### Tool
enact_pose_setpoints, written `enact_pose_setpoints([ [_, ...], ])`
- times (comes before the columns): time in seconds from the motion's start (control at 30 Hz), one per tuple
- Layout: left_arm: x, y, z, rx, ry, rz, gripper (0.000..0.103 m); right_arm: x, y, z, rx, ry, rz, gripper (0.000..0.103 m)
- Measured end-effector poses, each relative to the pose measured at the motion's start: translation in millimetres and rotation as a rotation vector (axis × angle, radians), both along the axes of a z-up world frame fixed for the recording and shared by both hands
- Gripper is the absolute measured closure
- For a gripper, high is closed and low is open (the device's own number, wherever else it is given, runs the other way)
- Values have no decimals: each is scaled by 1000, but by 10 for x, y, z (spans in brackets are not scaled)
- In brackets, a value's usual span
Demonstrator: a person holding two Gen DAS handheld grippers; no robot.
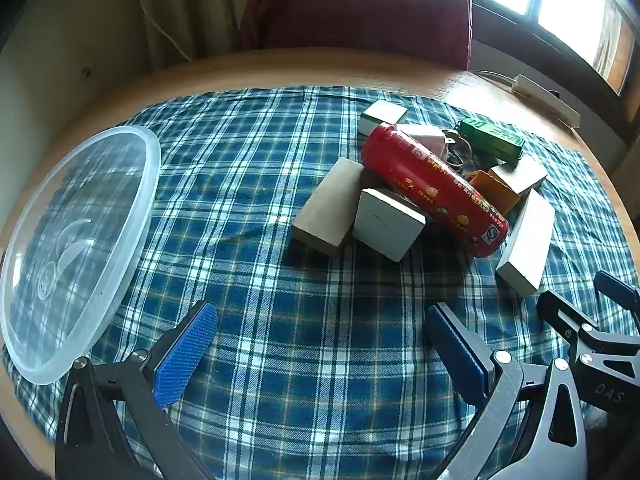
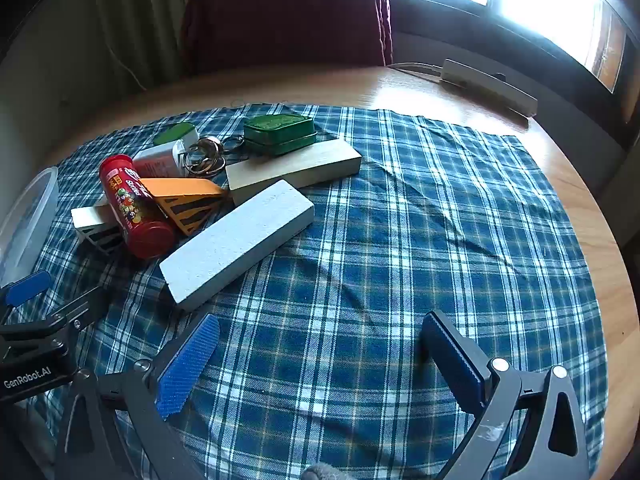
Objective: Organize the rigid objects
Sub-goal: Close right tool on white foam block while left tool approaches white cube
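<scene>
Blue-and-white plaid cloth point(image 1: 280, 320) covers most of a round wooden table point(image 2: 580, 184), with light pouring in from a window behind.

Nearest the left wrist camera, the left gripper point(image 1: 320, 354) hangs just above the cloth, its blue-padded fingers point(image 1: 186, 354) spread wide with nothing between them. The right gripper point(image 2: 320, 360) is likewise spread wide and empty over bare cloth; part of its black frame also shows at the lower right edge of the left view.

To the left gripper's left, a clear plastic lid point(image 1: 76, 248) lies flat on the cloth, reaching the cloth's edge.

Farther out sits the clutter pile. A long white block point(image 2: 236, 242) lies nearest the right gripper. Beside it, a red candy tube point(image 1: 434, 192) lies on its side, propped across a white cube point(image 1: 386, 226) and just beside a tan wooden block point(image 1: 328, 206). An orange wedge with black stripes point(image 2: 188, 202) touches the tube. Behind these, a pale wooden plank point(image 2: 294, 168) lies flat, with a green tin point(image 2: 280, 130) resting at its far edge. A cluster of metal rings point(image 2: 204, 156) sits between the tin and a small white box point(image 2: 158, 162).

At the table's far edge lies a white power strip point(image 2: 488, 86), off the cloth, and a dark red chair back point(image 1: 356, 8) stands beyond.
</scene>
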State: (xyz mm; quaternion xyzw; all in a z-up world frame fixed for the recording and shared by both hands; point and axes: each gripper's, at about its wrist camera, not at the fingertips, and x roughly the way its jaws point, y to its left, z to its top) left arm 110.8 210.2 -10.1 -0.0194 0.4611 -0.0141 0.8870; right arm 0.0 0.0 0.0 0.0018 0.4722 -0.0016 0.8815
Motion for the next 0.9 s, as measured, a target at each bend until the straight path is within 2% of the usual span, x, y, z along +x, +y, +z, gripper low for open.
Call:
enact_pose_setpoints([
  [0.9,84,5,40,1,14,-12,0,2,1,2,1,-12,0,0],
])
